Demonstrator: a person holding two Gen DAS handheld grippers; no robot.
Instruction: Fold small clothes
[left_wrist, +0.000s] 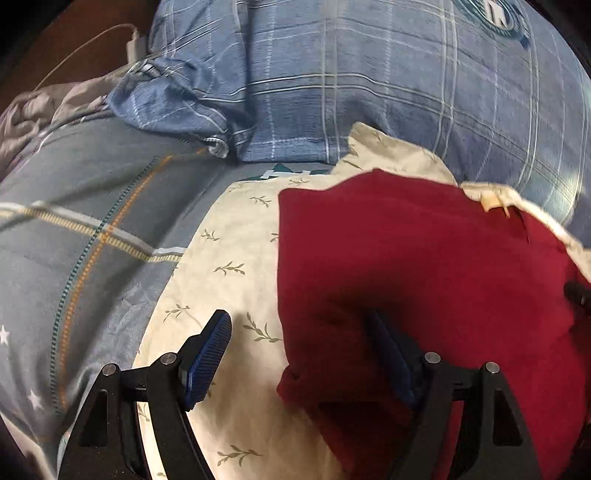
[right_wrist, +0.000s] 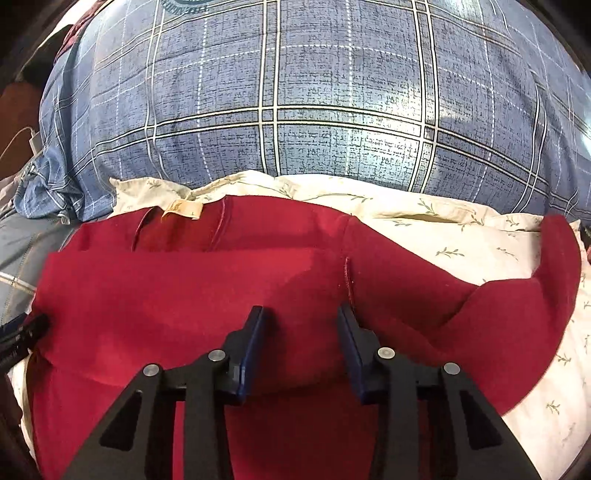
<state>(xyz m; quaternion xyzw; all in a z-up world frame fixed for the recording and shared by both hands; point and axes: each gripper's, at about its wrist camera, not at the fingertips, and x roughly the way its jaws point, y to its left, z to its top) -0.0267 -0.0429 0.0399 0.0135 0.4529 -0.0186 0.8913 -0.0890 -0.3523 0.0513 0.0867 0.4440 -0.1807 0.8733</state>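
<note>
Lying on a cream cloth (right_wrist: 461, 236) printed with small leaf sprigs, one red garment (right_wrist: 192, 295) is seen in both wrist views, partly folded, with a pale label (right_wrist: 183, 208) showing near its upper edge at about 11 o'clock in the right wrist view. One sleeve-like flap of the garment is curled out toward 3 o'clock in that view. One blue plaid pillow (right_wrist: 295, 92) is set beyond the cloth at 12 o'clock, and one grey-blue bedsheet (left_wrist: 92, 240) with striped lines and white stars is spread at 9 o'clock in the left wrist view. One white charger block with its cable (left_wrist: 135, 44) is seen at 11 o'clock there.

Two grippers are counted. The left gripper (left_wrist: 301, 354) is pointed steeply downward, its fingers (left_wrist: 207, 358) spread wide: one finger is over the cream cloth, the other over the red garment's left edge, and nothing is pinched. The right gripper (right_wrist: 301, 347) is likewise tilted downward over the middle of the red garment, beside a vertical seam at 1 o'clock. Its fingers (right_wrist: 251, 350) are held partly apart with a clear gap; red fabric is seen beneath them, but whether any fold is pinched cannot be told. A dark tip of the left gripper is visible at 9 o'clock in the right wrist view, at the garment's edge.
</note>
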